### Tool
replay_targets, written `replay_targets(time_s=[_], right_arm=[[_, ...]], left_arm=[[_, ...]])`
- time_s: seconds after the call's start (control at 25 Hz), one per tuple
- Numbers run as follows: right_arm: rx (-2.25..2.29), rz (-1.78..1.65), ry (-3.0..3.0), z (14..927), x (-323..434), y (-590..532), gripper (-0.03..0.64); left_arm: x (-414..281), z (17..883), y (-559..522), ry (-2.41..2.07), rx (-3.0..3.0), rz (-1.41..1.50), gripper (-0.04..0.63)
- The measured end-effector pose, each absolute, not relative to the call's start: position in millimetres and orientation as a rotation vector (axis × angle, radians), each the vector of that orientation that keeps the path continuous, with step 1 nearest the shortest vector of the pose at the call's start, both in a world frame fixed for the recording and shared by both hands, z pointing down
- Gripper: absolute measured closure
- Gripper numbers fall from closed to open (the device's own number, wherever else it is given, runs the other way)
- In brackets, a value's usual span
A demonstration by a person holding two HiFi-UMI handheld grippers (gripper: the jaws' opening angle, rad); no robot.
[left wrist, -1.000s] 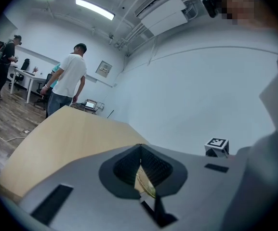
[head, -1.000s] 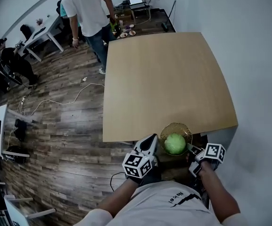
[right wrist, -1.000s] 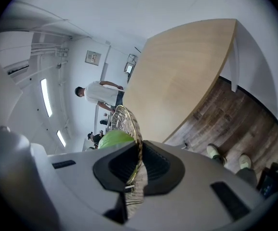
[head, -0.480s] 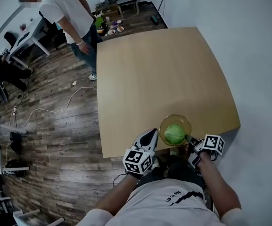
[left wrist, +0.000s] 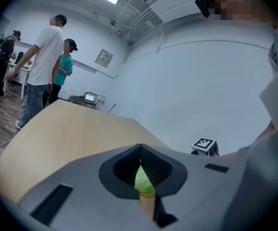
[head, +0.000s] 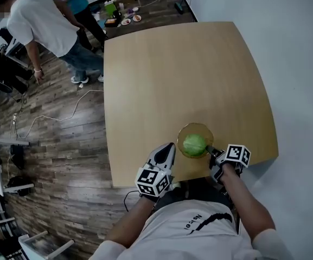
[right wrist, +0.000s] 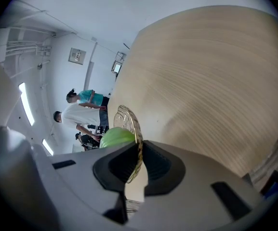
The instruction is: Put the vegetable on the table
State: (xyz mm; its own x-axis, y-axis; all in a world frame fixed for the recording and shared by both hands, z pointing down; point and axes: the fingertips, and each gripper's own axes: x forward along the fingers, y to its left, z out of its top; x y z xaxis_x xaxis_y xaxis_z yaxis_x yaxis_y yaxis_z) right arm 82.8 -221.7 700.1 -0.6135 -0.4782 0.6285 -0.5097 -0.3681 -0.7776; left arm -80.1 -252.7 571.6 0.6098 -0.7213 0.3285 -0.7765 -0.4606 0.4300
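Note:
A round green cabbage [head: 194, 143] sits in a clear gold-tinted bowl [head: 198, 126] over the near right part of the wooden table [head: 183, 75]. My right gripper [head: 211, 151] is shut on the bowl's near rim; in the right gripper view the rim [right wrist: 129, 121] stands edge-on between the jaws, with the cabbage [right wrist: 114, 137] to its left. My left gripper [head: 170, 147] is just left of the bowl, shut, with nothing held. A sliver of green cabbage [left wrist: 142, 181] shows past its closed tips in the left gripper view. Whether the bowl rests on the table I cannot tell.
The table's near edge [head: 145, 180] is right under the grippers. Two people [head: 37, 23] stand at the far left on the wood floor, where a white cable [head: 64, 112] trails. Small items [head: 125, 19] lie beyond the table's far corner.
The bowl with the cabbage has moved forward from beyond the table's near edge to over the tabletop. Both grippers moved forward with it.

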Motion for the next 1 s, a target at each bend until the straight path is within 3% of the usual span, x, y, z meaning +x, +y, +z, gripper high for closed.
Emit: replay_targets(time_s=[0.52, 0.84, 1.0], right_arm=[[1.370, 2.271, -1.653, 784.3, 93.4, -301.5, 0.574], [1.389, 2.292, -1.700, 801.5, 125.0, -325.1, 0.574], [1.358, 2.228, -1.717, 800.8, 101.9, -329.8, 0.575]], left_arm=[[-75.0, 619.9, -303.4, -1.237, 2.203, 0.204, 0.583], [-52.1, 638.5, -302.9, -1.269, 2.144, 0.228, 0.583], [-74.8, 632.3, -298.4, -1.289, 2.128, 0.216, 0.583]])
